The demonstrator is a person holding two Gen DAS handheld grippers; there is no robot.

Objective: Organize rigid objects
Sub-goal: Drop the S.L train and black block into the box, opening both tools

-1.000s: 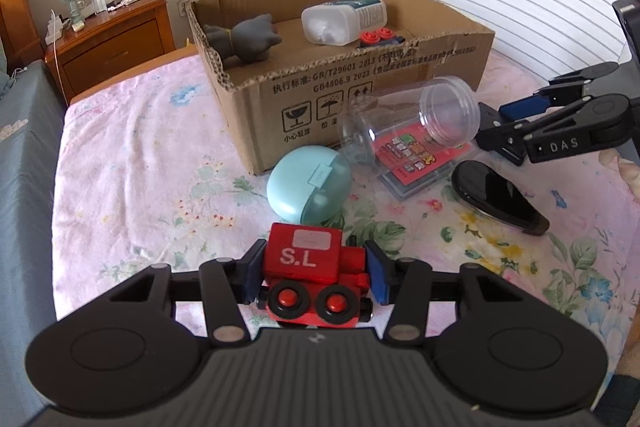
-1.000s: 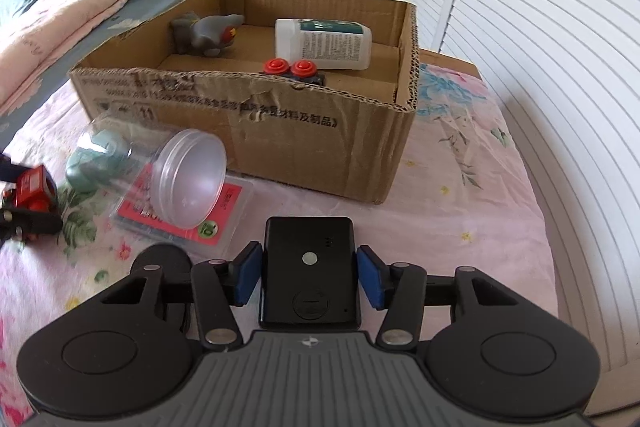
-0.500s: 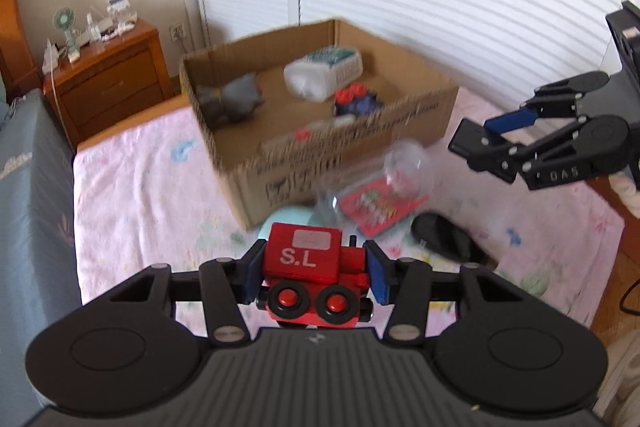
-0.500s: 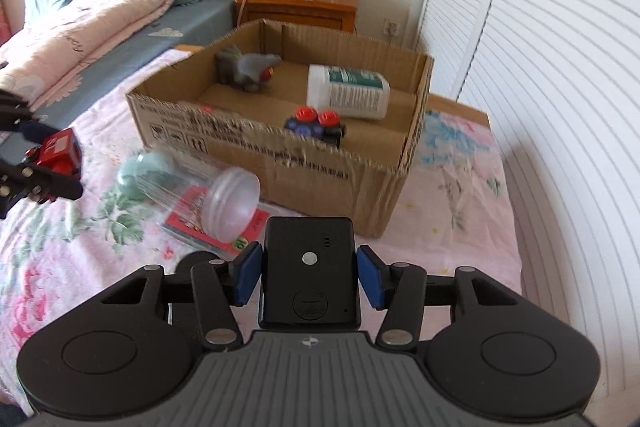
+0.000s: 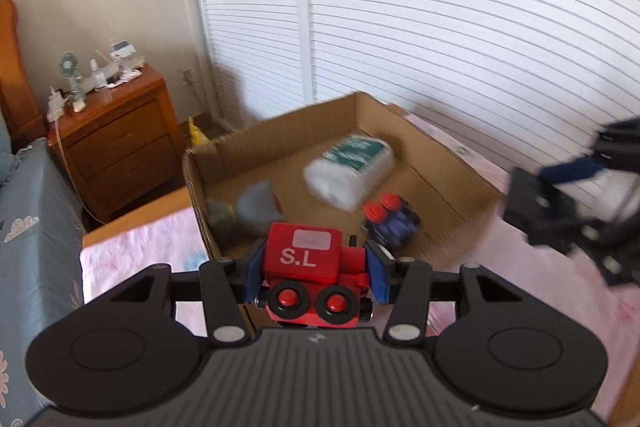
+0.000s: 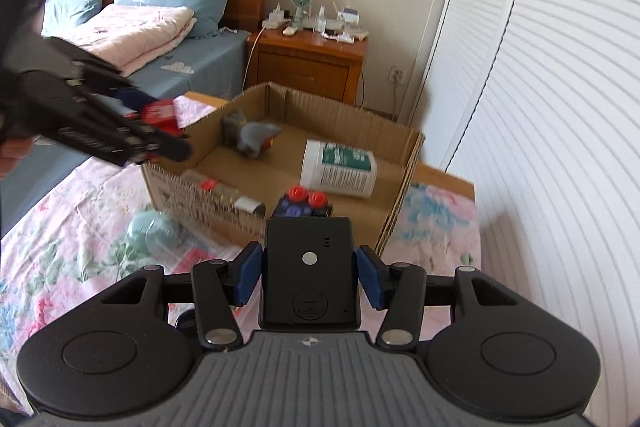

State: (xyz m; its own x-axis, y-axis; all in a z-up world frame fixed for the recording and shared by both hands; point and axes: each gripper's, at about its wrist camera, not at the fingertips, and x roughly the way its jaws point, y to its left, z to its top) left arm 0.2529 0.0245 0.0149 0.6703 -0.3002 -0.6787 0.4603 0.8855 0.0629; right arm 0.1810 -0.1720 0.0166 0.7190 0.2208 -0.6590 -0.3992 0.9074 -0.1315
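The cardboard box point(image 5: 452, 163) serves as the reference landmark; it stands open-topped on the floral bedspread point(image 6: 60, 247). The left gripper point(image 5: 314, 273) is closed on a red toy train point(image 5: 306, 267) marked "S.L", both blue pads pressing its sides, and holds it in the air above the box's near left corner. The right gripper point(image 6: 310, 277) is clamped on a black rectangular device point(image 6: 310, 275), held above the bedspread just outside the box's near wall. Inside the box lie a white bottle with a green label point(image 6: 340, 169) toward the far right, a grey toy figure point(image 6: 250, 139) toward the far left, and a dark blue toy car with red knobs point(image 6: 306, 205) against the near wall. A mint-green round case point(image 6: 154, 233) rests on the bedspread just beside the box's near left outer wall.
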